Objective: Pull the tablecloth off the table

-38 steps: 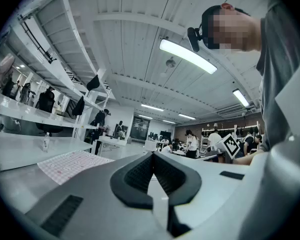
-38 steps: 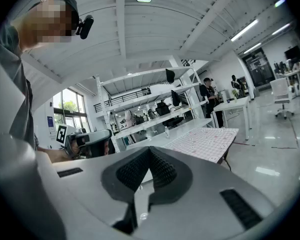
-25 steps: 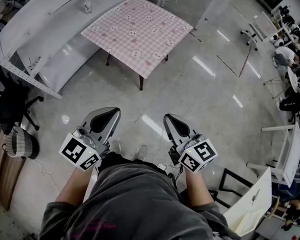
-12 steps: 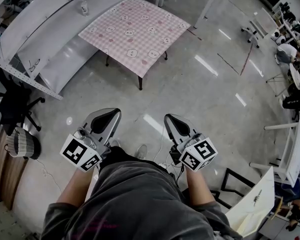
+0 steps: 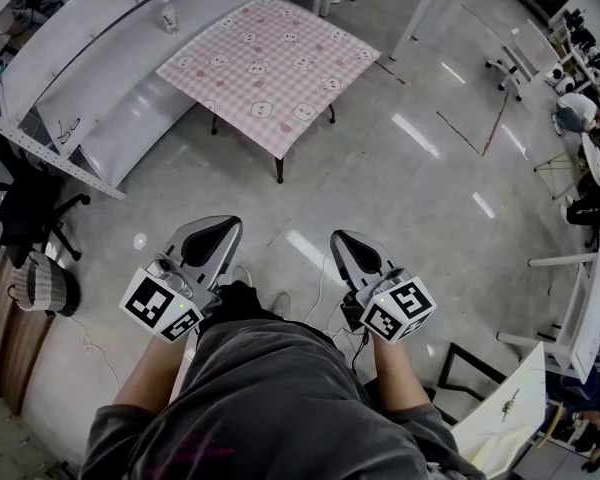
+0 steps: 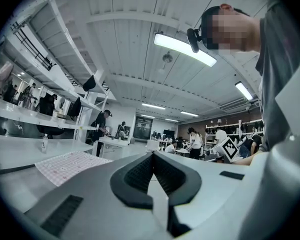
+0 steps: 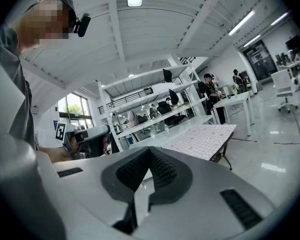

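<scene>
Filling the bottom of the head view, the person's grey shirt (image 5: 270,398) sits nearest, with a bare forearm reaching forward on each side. Each hand holds a grey two-jaw tool with a black-and-white marker cube at its rear. The left claw (image 5: 223,226) and the right claw (image 5: 342,236) point ahead side by side, well apart from each other, above the glossy grey floor (image 5: 410,188).

In the left gripper view, the left claw (image 6: 152,155) has its dark ribbed pads meeting at the tips, with nothing between them. The right claw (image 7: 150,149) is pressed together in the same way in the right gripper view, and it is empty too.

Further out, well apart from both claws across open floor, stands a small square counter (image 5: 280,165) on dark legs. The pink checked tablecloth (image 5: 270,73), printed with small bear faces, lies flat over its whole top, and its edges hang slightly over the sides. It lies ahead of the claws and a little to the left, and neither claw touches it.
</scene>
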Action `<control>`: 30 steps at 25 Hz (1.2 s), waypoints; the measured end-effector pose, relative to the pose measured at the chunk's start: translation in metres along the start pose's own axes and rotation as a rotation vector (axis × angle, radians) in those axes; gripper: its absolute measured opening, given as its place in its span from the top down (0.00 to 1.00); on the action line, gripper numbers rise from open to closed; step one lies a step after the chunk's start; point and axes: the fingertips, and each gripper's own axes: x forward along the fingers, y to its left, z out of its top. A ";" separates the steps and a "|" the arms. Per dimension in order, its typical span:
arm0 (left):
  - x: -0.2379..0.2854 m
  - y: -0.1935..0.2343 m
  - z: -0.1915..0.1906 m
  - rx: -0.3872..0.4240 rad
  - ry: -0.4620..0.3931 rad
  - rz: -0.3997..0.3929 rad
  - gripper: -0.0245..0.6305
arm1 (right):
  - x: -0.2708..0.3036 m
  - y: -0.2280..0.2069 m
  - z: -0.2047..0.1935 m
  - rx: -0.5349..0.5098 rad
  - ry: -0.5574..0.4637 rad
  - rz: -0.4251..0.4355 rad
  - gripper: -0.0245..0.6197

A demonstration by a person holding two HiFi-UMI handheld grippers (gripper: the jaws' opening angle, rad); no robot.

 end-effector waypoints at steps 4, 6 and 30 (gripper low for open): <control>0.006 0.009 0.000 -0.004 -0.003 0.014 0.96 | 0.006 -0.009 0.003 -0.004 0.006 0.005 0.97; 0.009 0.014 -0.002 -0.007 -0.003 0.019 0.96 | 0.010 -0.013 0.003 -0.004 0.012 0.006 0.97; 0.091 0.159 -0.012 -0.083 0.018 0.005 0.96 | 0.148 -0.084 0.026 0.016 0.070 -0.022 0.97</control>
